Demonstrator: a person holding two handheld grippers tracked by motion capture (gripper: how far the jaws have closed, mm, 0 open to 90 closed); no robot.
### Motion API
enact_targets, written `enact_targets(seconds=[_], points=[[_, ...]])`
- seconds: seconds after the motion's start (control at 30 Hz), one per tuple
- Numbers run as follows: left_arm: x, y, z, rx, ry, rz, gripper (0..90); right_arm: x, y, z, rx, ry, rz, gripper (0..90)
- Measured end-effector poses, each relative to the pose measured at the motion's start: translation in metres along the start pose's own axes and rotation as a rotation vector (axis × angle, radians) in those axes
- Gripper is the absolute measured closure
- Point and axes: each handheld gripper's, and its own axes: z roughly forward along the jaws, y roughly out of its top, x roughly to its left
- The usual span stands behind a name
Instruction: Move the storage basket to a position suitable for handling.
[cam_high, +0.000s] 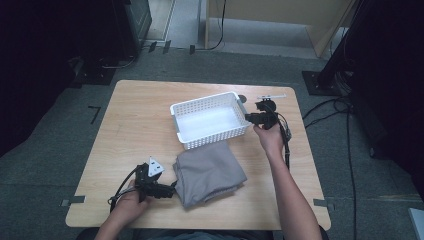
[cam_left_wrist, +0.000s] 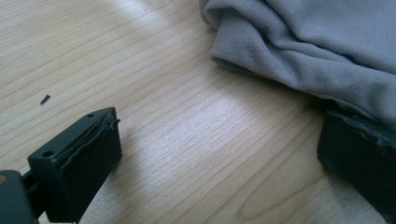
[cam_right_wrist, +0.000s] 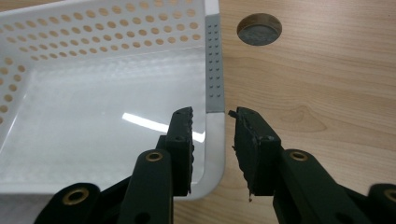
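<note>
Leftmost, the left hand (cam_high: 131, 200) is resting at the near edge of the wooden table (cam_high: 140, 120), holding the left gripper (cam_high: 169, 190), which is pointing level toward the folded grey cloth (cam_high: 210, 172). Seen in the left gripper view, its jaws are standing wide apart over bare wood, one pad lying clear of the cloth (cam_left_wrist: 317, 42), the other sitting just under the cloth's hanging hem; nothing is being pinched between them. A small dark speck (cam_left_wrist: 45, 99) is lying on the wood nearby. Next, at mid-table, the grey cloth is lying in a loose square with its far edge just beside the near wall of the white perforated basket (cam_high: 186, 134), which is sitting behind it, slightly skewed to the table's edges. Further right, the right gripper (cam_high: 248, 118) is being held in the right hand (cam_high: 270, 140) at the basket's right wall. Seen in the right gripper view, its jaws are straddling the basket's rim (cam_right_wrist: 215, 140), one pad inside and one outside, and are standing partly spread with gaps showing on both sides, so the rim is not being clamped. Beyond them a round grommet hole (cam_right_wrist: 259, 30) is showing in the tabletop.
</note>
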Motion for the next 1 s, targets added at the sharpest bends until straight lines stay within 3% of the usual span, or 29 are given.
enact_targets(seconds=[0.17, 0.3, 0.67, 0.8, 0.93, 1.0], points=[[0.0, 0.0, 0.0, 0.0, 0.0, 0.0, 0.0, 0.008, -0.009, -0.019, -0.013, 0.037, -0.024, 76.8], [0.0, 0.0, 0.0, 0.0, 0.0, 0.0, 0.0, 0.019, -0.024, -0.023, -0.003, 0.088, -0.041, 84.6], [0.0, 0.0, 0.0, 0.0, 0.0, 0.0, 0.0, 0.057, -0.041, -0.015, -0.001, 0.245, -0.078, 90.0], [0.0, 0.0, 0.0, 0.0, 0.0, -0.001, 0.0, 0.077, -0.047, -0.008, 0.004, 0.293, -0.126, 90.0], [0.0, 0.0, 0.0, 0.002, 0.0, 0.001, 0.0, 0.097, -0.052, 0.001, 0.013, 0.305, -0.185, 90.0], [0.0, 0.0, 0.0, 0.002, 0.0, 0.001, 0.0, 0.104, -0.053, 0.006, 0.036, 0.335, -0.178, 90.0]])
